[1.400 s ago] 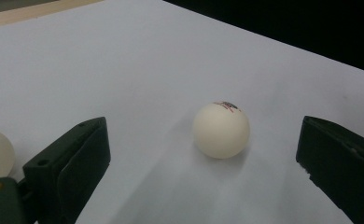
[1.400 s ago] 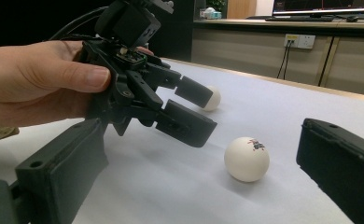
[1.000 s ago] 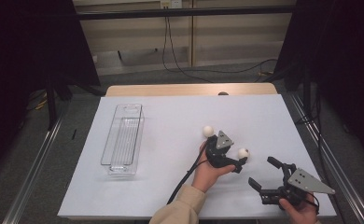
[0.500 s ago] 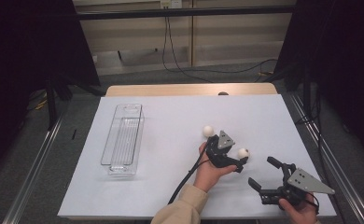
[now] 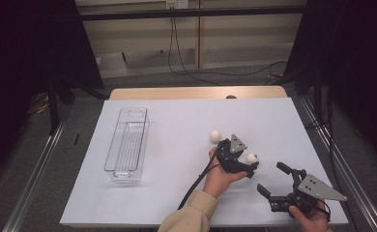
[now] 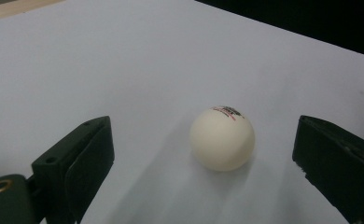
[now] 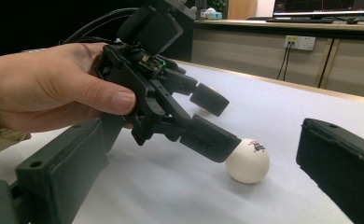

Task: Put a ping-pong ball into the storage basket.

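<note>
Straddling the ball [image 6: 222, 138] with my left claw [image 5: 245, 164], I have just been closing its jaws, yet neither touches it; the ball sits on the white desk [image 5: 177, 145]; my right claw [image 5: 277, 180] rests nearby, released and empty.

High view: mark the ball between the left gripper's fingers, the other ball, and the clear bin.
Ball between the fingers [image 5: 252, 157]: high view, middle of its top.
Other ball [image 5: 215, 136]: high view, its centre.
Clear bin [image 5: 127, 175]: high view, its near end wall.
</note>
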The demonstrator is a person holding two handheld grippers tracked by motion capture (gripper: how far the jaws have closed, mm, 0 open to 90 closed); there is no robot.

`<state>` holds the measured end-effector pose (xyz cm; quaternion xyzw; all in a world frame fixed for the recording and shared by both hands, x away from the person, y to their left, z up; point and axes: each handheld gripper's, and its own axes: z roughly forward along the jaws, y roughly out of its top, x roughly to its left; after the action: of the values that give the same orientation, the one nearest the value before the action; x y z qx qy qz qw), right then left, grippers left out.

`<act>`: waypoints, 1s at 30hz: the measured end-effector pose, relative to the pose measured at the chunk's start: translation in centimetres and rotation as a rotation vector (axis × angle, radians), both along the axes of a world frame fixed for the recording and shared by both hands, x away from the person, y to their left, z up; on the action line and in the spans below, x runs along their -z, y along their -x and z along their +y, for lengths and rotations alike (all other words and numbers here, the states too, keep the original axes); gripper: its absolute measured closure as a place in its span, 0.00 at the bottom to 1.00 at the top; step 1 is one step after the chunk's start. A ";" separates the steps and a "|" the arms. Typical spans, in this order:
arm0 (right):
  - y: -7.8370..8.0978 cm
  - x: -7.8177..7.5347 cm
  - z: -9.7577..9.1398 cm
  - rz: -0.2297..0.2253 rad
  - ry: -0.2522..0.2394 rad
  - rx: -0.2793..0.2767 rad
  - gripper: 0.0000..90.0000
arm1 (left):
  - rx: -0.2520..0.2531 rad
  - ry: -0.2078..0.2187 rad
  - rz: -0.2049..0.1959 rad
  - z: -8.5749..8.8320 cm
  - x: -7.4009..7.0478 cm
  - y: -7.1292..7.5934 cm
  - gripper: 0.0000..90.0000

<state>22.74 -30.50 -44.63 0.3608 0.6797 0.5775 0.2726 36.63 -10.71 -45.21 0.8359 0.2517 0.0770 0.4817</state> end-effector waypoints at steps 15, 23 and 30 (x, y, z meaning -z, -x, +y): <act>0.0 0.0 0.0 0.001 -0.005 -0.003 0.01 | 0.032 -0.023 0.017 -0.6 0.5 -0.3 0.18; 0.0 0.1 -0.2 0.004 -0.007 -0.001 0.01 | 0.056 -0.046 0.016 -1.0 0.7 -0.4 0.25; 0.0 0.0 -0.2 0.004 -0.008 0.000 0.01 | 0.072 -0.050 0.026 -1.5 1.0 -0.5 0.32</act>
<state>22.78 -30.69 -44.67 0.3630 0.6779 0.5796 0.2696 37.10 -12.19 -46.24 0.8571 0.2256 0.0549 0.4600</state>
